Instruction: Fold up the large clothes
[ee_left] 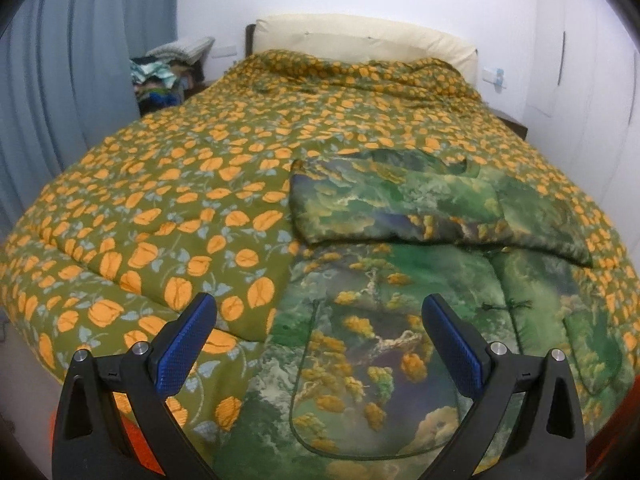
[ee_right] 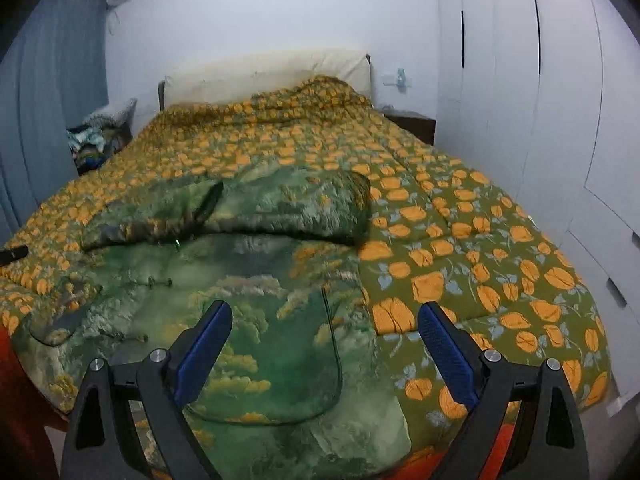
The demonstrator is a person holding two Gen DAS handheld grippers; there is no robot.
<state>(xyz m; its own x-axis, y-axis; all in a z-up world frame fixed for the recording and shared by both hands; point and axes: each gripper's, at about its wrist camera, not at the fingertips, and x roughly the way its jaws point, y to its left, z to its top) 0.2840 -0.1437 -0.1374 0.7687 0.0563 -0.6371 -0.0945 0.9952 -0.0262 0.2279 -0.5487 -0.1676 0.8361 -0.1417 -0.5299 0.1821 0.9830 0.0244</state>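
Folding looks partly done, judged from how the jacket (ee_left: pixel 380 320) lies: a padded, green landscape-print garment spread on the quilt (ee_left: pixel 180 184) at the near edge of the bed, its hem toward the person. Both sleeves (ee_left: pixel 400 204) seem to have been brought across the chest, where they lie as a thick band running from side to side over the upper body; whether the collar sits under that band cannot be told. The lower body is still flat and unfolded, front side up, with a rounded patch pocket (ee_left: pixel 372 380) on each half and small knot fastenings down the middle. What appears left is to bring the hem up over the sleeve band, or the top down, and perhaps halve the bundle once more. The left gripper (ee_left: pixel 320 340) hangs over the jacket's near left part, fingers spread wide apart and holding nothing; the right gripper (ee_right: pixel 324 344) hangs likewise over the near right part, by the jacket's side edge, fingers also wide apart and empty. Neither touches the cloth as far as can be seen. Padding makes the fabric bulky, so a fold may spring back unless pressed. Beyond the bed stand a pale headboard (ee_left: pixel 360 40), a clothes pile (ee_left: pixel 168 76) at the far left corner and wardrobe doors (ee_right: pixel 520 80) on the right.
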